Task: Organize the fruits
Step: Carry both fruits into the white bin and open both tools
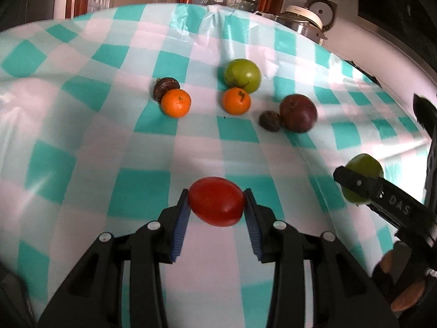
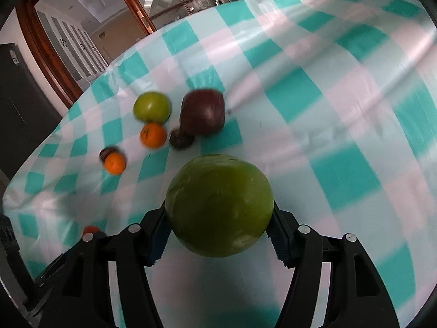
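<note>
Red tomato (image 1: 216, 201) between left tool's (image 1: 217, 205) pads, oranges (image 1: 176, 102) beyond.

Glossy plastic tablecloth (image 1: 82, 125) (creased), smooth shiny tomato (image 1: 215, 201)

checked tablecloth (image 1: 82, 164) | steel pot, white lid (image 1: 303, 19) | wooden glass doors (image 2: 82, 35)

A table under a checked cloth (image 1: 82, 169) bears two oranges (image 1: 176, 102), a green apple (image 1: 242, 75), a dark red apple (image 1: 298, 113) and two brown fruits (image 1: 269, 120) (kind unclear).
</note>
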`<state>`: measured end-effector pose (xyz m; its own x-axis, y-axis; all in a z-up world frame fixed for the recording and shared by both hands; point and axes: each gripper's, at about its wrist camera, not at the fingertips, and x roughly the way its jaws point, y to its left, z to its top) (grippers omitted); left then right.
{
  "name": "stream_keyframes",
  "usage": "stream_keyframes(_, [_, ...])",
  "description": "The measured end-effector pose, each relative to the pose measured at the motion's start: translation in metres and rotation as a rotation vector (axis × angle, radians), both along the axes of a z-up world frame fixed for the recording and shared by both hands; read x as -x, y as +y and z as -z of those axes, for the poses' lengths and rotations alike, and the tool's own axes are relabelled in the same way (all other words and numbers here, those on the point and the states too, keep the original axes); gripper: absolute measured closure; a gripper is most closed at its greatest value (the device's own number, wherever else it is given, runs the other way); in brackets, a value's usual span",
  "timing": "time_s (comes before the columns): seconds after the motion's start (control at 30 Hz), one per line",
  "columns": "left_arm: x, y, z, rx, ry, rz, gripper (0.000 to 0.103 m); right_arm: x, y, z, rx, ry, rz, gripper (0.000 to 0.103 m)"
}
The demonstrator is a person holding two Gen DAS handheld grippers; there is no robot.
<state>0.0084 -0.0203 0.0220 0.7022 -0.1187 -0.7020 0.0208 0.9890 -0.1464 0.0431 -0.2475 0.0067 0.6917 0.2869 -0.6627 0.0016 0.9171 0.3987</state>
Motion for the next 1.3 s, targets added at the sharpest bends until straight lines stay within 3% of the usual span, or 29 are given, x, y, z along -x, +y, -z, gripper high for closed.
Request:
stream_keyframes(0.27, [0.070,-0.014,-0.007,-0.055,-0.031,0.082,0.064,0.115,0.011,-0.014,0.094,-0.038,-0.066,0.041])
stream_keyframes(0.53, [0.132,-0.051,-0.005,-0.098,-0.024,0.226,0.064,0.216,-0.033,-0.008,0.159,-0.048,-0.034,0.041])
stream_keyframes(1.0, [0.230,-0.186,-0.014,-0.175,-0.071,0.683,0.064,0.338,-0.146,-0.005,0.243,-0.081,0.240,0.041])
stream_keyframes(1.17, [0.267,-0.239,-0.013,-0.186,-0.056,0.891,0.063,0.376,-0.195,0.018,0.248,-0.016,0.379,0.041])
stream_keyframes(1.3, [0.300,-0.289,0.004,-0.226,-0.012,1.068,0.063,0.398,-0.232,0.053,0.242,0.094,0.488,0.041])
